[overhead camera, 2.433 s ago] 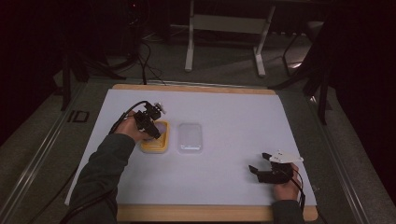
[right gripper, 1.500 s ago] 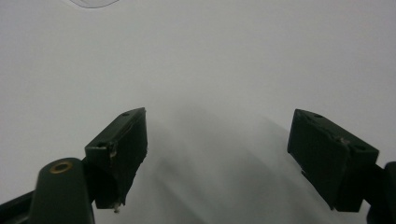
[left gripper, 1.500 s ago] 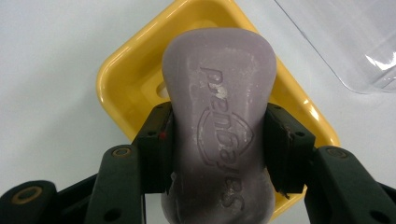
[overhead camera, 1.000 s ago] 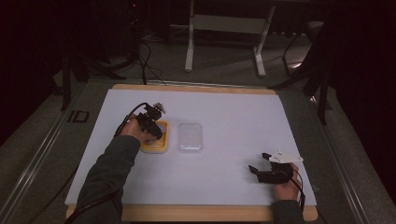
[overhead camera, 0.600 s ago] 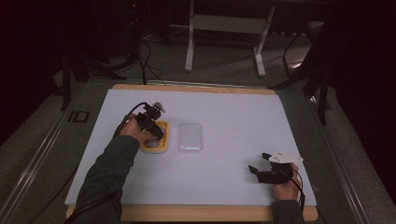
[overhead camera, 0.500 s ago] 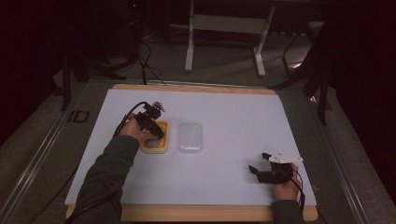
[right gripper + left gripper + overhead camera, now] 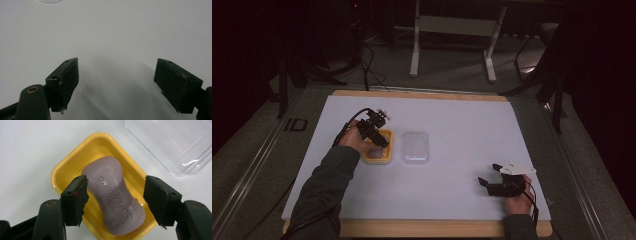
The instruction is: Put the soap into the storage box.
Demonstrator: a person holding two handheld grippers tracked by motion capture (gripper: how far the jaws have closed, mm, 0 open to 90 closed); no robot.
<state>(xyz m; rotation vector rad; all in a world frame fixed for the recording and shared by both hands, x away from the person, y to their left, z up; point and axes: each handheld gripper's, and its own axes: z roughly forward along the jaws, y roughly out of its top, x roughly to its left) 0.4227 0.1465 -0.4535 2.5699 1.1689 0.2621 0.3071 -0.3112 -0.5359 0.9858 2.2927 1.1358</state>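
The left gripper [image 7: 113, 195] hangs over a purple soap bar [image 7: 113, 197] lying in a yellow dish [image 7: 75, 165] left of centre on the white table [image 7: 462, 125]. Its jaws, just closing a little, straddle the bar without pressing it. The right gripper [image 7: 117, 82] rests spread and empty, near right; a clear lid [image 7: 415, 148] lies just right of the dish.

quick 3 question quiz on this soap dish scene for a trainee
1. True or false: the soap bar lies in the yellow dish.
2. What lies on the table beside the dish? A) a clear lid B) a sponge C) a cup
3. Fill in: the right gripper stands with jaws ____ over bare table.

Key
1. True. The left gripper straddles the bar, and its pads look just clear of it.
2. A, the clear lid.
3. Open, with nothing between the jaws.
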